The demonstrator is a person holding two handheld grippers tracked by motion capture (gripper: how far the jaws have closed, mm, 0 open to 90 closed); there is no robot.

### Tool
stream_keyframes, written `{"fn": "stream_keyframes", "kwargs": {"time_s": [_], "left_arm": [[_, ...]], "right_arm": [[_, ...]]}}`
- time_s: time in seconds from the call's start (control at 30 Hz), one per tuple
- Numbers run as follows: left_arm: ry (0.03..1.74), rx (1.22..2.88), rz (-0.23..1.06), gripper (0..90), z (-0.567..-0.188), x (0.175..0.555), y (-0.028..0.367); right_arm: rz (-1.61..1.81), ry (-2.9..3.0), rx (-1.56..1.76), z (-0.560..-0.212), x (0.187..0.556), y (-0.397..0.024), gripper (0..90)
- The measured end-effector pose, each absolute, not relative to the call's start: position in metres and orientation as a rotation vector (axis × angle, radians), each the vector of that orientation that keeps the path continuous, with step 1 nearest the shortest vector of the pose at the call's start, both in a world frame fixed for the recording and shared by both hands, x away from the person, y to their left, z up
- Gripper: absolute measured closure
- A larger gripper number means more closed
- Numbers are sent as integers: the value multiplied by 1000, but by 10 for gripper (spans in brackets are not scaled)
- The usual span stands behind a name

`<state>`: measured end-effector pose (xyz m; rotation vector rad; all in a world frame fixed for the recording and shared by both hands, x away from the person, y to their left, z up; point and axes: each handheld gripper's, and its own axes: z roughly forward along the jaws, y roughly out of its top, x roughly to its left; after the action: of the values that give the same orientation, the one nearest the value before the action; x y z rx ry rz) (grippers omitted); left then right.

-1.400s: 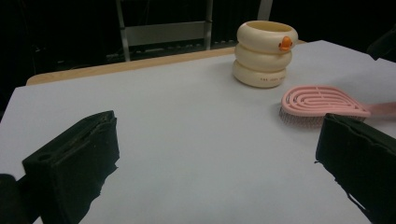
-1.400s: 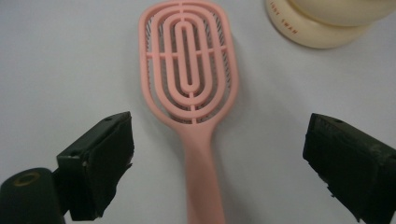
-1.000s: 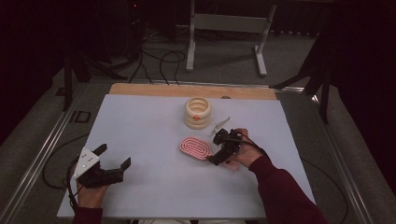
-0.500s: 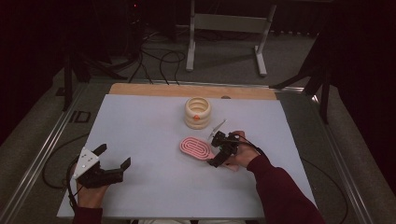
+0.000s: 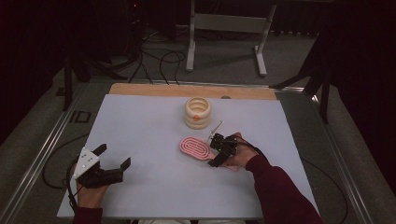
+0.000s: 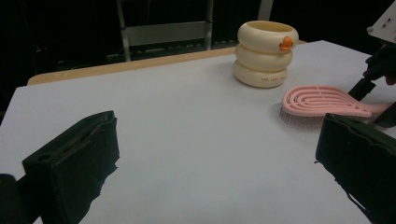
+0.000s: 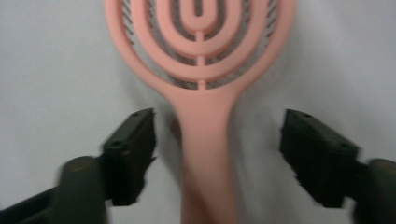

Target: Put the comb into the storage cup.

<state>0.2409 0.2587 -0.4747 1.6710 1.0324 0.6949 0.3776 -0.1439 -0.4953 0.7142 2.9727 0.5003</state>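
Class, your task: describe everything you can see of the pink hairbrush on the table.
The pink hairbrush looks plastic, with an oval head of open concentric loops and a straight handle. It lies flat on the white table, back up, bristles down, near the cream ringed cup. The right gripper straddles its handle; its jaws have just been closing but are not yet touching.

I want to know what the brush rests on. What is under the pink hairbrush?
The pink hairbrush lies bristles down on the pale table sheet. Anything beneath its head is covered.
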Motion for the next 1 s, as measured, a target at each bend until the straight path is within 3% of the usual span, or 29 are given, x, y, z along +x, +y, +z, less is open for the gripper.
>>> {"fn": "stream_keyframes", "kwargs": {"time_s": [0.27,1.0], "left_arm": [[1033,1671,696,1,-475,241,259],[1046,1679,691,1,-476,242,257]], "right_arm": [[488,2988,652,-495,377,-142,539],[383,2989,649,-493,374,-132,691]]}}
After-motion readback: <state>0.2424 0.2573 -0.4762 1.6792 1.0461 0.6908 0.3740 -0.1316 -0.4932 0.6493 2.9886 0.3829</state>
